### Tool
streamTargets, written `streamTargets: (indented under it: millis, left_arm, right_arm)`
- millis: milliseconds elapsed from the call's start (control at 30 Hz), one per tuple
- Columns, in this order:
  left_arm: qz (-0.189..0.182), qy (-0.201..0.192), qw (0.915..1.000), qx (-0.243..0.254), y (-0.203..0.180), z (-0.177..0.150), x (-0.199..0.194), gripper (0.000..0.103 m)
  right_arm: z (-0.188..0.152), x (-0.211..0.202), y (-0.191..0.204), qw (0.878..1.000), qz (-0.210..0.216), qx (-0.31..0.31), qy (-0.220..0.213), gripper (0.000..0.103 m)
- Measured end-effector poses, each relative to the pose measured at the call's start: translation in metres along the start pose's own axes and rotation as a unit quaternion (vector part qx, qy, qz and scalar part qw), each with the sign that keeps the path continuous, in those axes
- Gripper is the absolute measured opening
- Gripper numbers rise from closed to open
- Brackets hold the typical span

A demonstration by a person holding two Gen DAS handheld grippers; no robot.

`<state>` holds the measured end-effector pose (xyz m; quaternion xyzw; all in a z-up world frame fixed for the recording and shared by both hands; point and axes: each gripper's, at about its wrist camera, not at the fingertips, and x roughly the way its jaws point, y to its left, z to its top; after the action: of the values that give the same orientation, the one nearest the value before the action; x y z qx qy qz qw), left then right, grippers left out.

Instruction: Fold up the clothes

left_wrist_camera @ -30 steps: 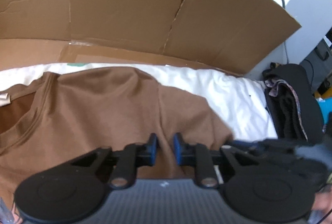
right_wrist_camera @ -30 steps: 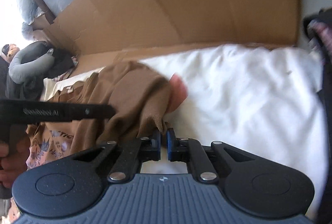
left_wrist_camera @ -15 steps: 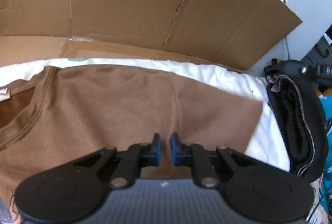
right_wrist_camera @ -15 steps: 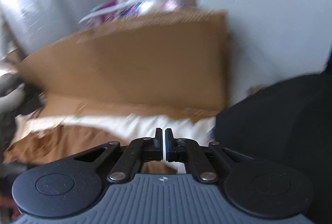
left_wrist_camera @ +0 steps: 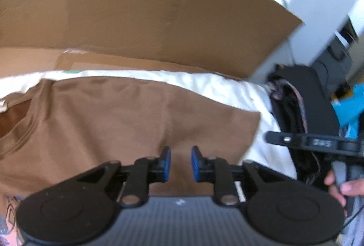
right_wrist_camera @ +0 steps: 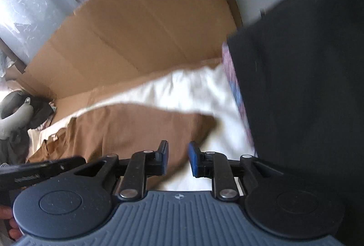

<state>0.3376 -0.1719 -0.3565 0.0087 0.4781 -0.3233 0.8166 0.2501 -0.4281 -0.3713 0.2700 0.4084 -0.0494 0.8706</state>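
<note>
Sleeve point(left_wrist_camera: 204, 123) flat on the white sheet point(left_wrist_camera: 218, 88), straight ahead of the left gripper point(left_wrist_camera: 180, 164), long axis running off to the fingers' right. Jaws partly open, holding nothing. Brown shirt point(right_wrist_camera: 127, 129) sits ahead-left of the right gripper point(right_wrist_camera: 178, 160), likewise parted and empty. Left hand looks nearer the cloth, right nearer the cuff.

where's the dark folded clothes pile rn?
Both wrist views put the dark folded clothes pile at the right end of the white sheet, just beyond the brown t-shirt's spread sleeve.
</note>
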Motion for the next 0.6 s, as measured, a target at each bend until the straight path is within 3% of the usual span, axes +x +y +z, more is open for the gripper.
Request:
streamTargets:
  millis: [200, 300, 433, 600]
  left_arm:
    - [-0.003, 0.016, 0.9981, 0.059, -0.037, -0.008, 0.022, 0.054]
    - [-0.002, 0.021, 0.9931, 0.116, -0.058, -0.013, 0.036, 0.061]
    - [0.012, 0.035, 0.9806, 0.192, -0.08, -0.016, 0.058, 0.063]
    - [0.025, 0.053, 0.9785, 0.197, -0.076, -0.016, 0.068, 0.058]
  right_arm:
    - [-0.027, -0.017, -0.003, 1.0, 0.013, 0.008, -0.005, 0.037]
    - [-0.04, -0.029, -0.004, 1.0, 0.014, 0.012, -0.008, 0.041]
    - [-0.052, -0.036, -0.008, 1.0, 0.008, 0.012, -0.003, 0.042]
    - [-0.064, -0.038, -0.014, 0.999, 0.013, 0.031, 0.013, 0.045]
